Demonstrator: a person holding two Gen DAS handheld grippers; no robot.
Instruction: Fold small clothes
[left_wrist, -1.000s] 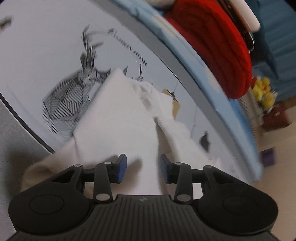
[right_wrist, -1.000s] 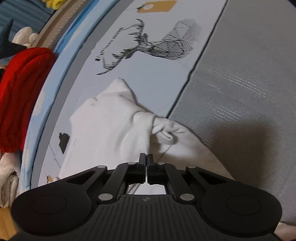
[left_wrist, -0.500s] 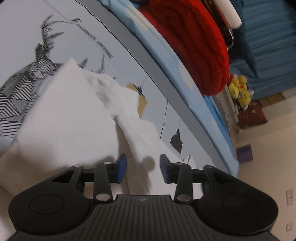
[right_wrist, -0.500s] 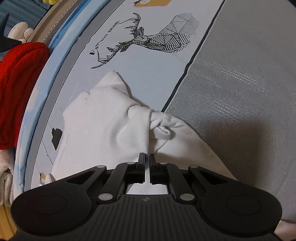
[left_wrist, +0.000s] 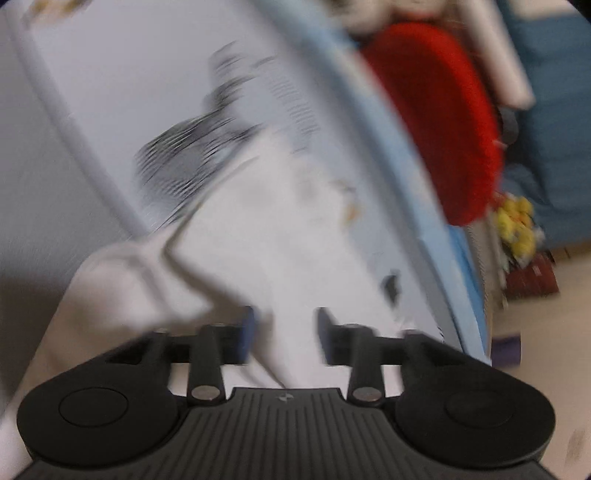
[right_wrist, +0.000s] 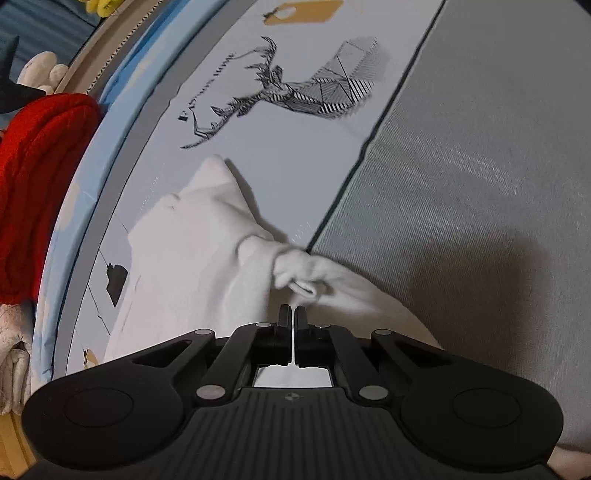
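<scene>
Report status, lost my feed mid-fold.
Left gripper open over white garment. Right gripper nearly shut, grip unclear. Garment bunched on bedsheet. Nothing blocking.

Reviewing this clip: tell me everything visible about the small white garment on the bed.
The small white cloth garment looks soft and knit-like, partly folded, lying rumpled on the pale deer-print sheet, one bunched corner reaching the grey blanket. The right gripper is shut on its near edge; the left gripper is open above it.

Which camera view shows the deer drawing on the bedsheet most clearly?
The right wrist view: the deer drawing is sharp there, with antlers and striped body fully visible beyond the white garment. In the left wrist view it is only a motion-blurred dark smear, partly hidden by the garment.
</scene>
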